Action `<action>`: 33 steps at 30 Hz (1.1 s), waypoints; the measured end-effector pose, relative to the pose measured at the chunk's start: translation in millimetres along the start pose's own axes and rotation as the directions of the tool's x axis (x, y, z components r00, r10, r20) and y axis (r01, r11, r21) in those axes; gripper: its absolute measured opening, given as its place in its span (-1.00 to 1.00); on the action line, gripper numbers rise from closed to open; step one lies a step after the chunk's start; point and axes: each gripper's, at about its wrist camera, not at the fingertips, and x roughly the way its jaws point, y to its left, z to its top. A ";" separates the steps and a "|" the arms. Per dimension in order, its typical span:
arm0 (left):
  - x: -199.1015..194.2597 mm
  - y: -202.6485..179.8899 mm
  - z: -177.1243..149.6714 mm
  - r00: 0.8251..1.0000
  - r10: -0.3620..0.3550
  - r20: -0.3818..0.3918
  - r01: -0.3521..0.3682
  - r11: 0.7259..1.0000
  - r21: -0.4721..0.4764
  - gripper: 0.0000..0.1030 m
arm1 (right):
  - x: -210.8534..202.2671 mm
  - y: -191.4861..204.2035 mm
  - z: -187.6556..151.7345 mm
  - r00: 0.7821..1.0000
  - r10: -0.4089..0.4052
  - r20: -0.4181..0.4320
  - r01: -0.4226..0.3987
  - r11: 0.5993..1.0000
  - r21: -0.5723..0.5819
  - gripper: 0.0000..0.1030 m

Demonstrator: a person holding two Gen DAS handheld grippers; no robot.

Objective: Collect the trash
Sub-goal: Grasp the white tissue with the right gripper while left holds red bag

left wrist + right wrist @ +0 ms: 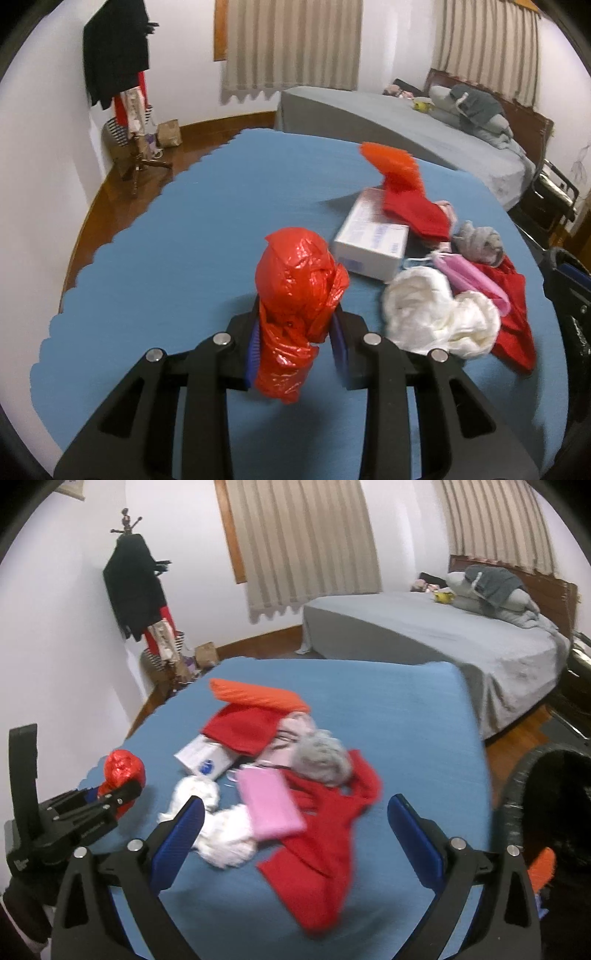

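My left gripper (pixel 295 332) is shut on a crumpled red plastic bag (pixel 295 295), held just above the blue table (pixel 184 229). From the right wrist view the same left gripper (pixel 110 797) and red plastic bag (pixel 122 766) show at the far left. My right gripper (pixel 295 812) stands open above the pile with nothing between its fingers. Below it lie a pink pouch (pixel 271 805), a red cloth (pixel 325 849) and white crumpled wads (pixel 221 834). A white box (pixel 373 236) sits behind them.
A grey wad (pixel 323 760), another red cloth (pixel 240 727) and an orange piece (pixel 258 696) top the pile. A black-lined bin (pixel 554 812) stands off the table's right edge. A grey bed (pixel 443 635) and a coat stand (pixel 136 587) are beyond.
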 end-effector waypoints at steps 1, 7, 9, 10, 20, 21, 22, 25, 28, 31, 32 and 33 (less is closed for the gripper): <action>-0.7 5.3 -1.1 1.000 0.005 0.001 -0.005 1.000 -0.003 -0.41 | 2.7 5.2 1.2 1.000 0.011 -0.001 -0.011 1.000 -0.003 0.88; -5.3 28.5 -4.6 0.999 0.032 0.006 -0.032 0.999 -0.021 -0.41 | 28.9 43.8 4.2 0.996 0.081 -0.041 -0.083 0.996 -0.041 0.72; -5.6 33.4 -5.3 0.999 0.036 0.006 -0.036 0.999 -0.026 -0.41 | 36.6 52.6 2.9 0.994 0.095 -0.061 -0.098 0.994 -0.048 0.61; -5.5 35.3 -6.1 0.999 0.037 0.005 -0.037 0.999 -0.032 -0.41 | 40.6 57.1 1.9 0.992 0.100 -0.073 -0.104 0.993 -0.053 0.59; -1.3 48.2 -11.1 0.999 0.033 -0.007 -0.033 0.997 -0.073 -0.41 | 79.4 77.8 -7.2 0.982 0.081 -0.171 -0.099 0.990 -0.099 0.27; -0.8 47.9 -11.0 0.999 0.031 -0.008 -0.032 0.997 -0.076 -0.41 | 81.6 79.8 -7.5 0.981 0.075 -0.177 -0.095 0.990 -0.107 0.19; -0.5 47.8 -10.9 1.000 0.030 -0.009 -0.030 0.996 -0.078 -0.41 | 84.8 81.5 -7.7 0.980 0.069 -0.185 -0.092 0.989 -0.115 0.15; -1.0 46.9 -11.9 1.000 0.027 -0.007 -0.027 0.997 -0.079 -0.41 | 89.3 84.1 -7.9 0.979 0.048 -0.199 -0.076 0.988 -0.135 -0.11; -1.9 47.8 -12.3 1.000 0.025 -0.006 -0.026 0.996 -0.082 -0.41 | 89.6 85.2 -7.0 0.976 0.059 -0.209 -0.090 0.986 -0.141 -0.35; -4.9 45.2 -11.0 1.000 0.026 -0.001 -0.026 0.997 -0.078 -0.41 | 86.8 80.8 -2.2 0.974 0.092 -0.207 -0.121 0.984 -0.133 -0.44; -6.1 43.8 -10.5 1.000 0.025 0.002 -0.025 0.997 -0.076 -0.41 | 82.5 78.7 -1.4 0.974 0.105 -0.199 -0.132 0.983 -0.129 -0.44; -8.0 41.6 -9.8 1.000 0.024 0.006 -0.024 0.997 -0.072 -0.41 | 77.5 77.9 1.7 0.974 0.128 -0.186 -0.152 0.981 -0.120 -0.44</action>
